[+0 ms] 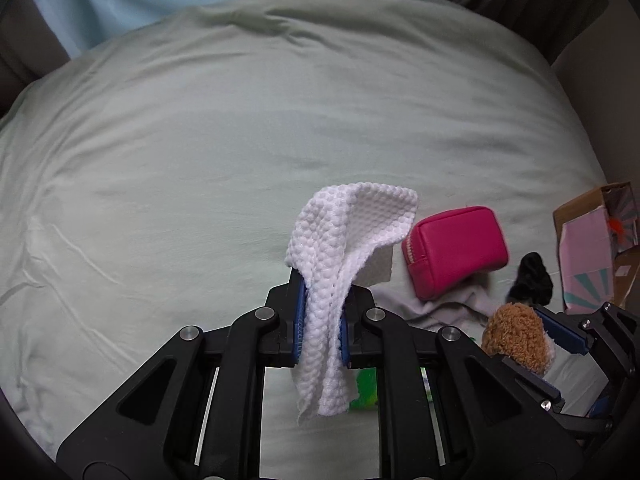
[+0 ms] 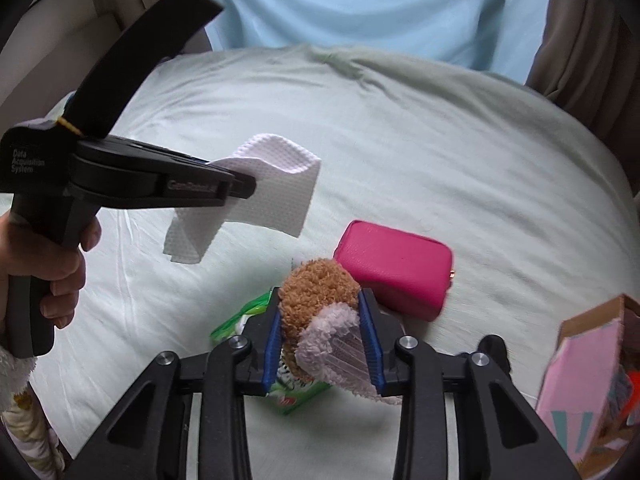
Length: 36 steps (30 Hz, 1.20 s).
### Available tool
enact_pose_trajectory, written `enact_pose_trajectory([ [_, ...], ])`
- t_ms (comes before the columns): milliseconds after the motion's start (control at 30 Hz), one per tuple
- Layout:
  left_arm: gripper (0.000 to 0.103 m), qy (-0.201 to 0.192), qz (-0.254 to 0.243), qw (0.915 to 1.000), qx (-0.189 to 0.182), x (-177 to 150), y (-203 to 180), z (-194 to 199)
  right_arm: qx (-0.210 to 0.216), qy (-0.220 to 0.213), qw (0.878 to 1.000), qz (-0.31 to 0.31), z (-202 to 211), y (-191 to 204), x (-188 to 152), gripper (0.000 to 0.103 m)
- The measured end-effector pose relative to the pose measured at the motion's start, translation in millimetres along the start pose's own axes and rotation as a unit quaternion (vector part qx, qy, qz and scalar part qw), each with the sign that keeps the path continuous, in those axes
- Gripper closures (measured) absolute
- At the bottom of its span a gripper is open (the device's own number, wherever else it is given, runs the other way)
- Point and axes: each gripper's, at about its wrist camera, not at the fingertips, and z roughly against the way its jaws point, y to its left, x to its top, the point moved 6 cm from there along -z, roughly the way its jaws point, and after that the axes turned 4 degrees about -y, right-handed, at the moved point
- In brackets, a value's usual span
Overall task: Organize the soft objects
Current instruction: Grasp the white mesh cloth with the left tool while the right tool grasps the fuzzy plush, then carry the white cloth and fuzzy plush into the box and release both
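Right gripper (image 2: pixel 323 336) clamping a brown and pale pink plush toy (image 2: pixel 320 304) between its blue pads, closed down to the toy's width, hovering above a green packet (image 2: pixel 256 312) lying on the pale green bedsheet (image 2: pixel 440 160). Just beyond the toy, a pink zip pouch (image 2: pixel 396 274) resting on the sheet. To the right of the pouch, near the bed's edge, a pink cardboard box (image 2: pixel 580 380) sitting. To the left of the pouch and lifted clear of the sheet, left gripper (image 1: pixel 320 320) pinching a white waffle-weave cloth (image 1: pixel 344 248), nearly fully closed on the bunched fabric, loose ends hanging below the pads. Between pouch and box, something black (image 1: pixel 532 276) lying, too dark for identifying.
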Motion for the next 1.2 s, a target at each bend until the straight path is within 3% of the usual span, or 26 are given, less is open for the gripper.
enact_pose_trajectory([
  [300, 0.092, -0.044, 0.025, 0.9987, -0.006, -9, -4, 96, -0.016, -0.035, 0.999, -0.034, 79, 2, 11, 0.071],
  [600, 0.092, -0.11, 0.028, 0.9935, -0.003, -3, -28, 209, -0.038, -0.073, 0.994, -0.076, 187, -9, 26, 0.071],
  [833, 0.092, -0.146, 0.012, 0.989, -0.015, 8, -83, 265, -0.052, -0.119, 0.982, -0.136, 261, -60, 35, 0.071],
  [1200, 0.092, -0.155, 0.016, 0.9873, -0.033, 11, -225, 271, -0.067, -0.131, 0.979, -0.143, 324, -173, 15, 0.071],
])
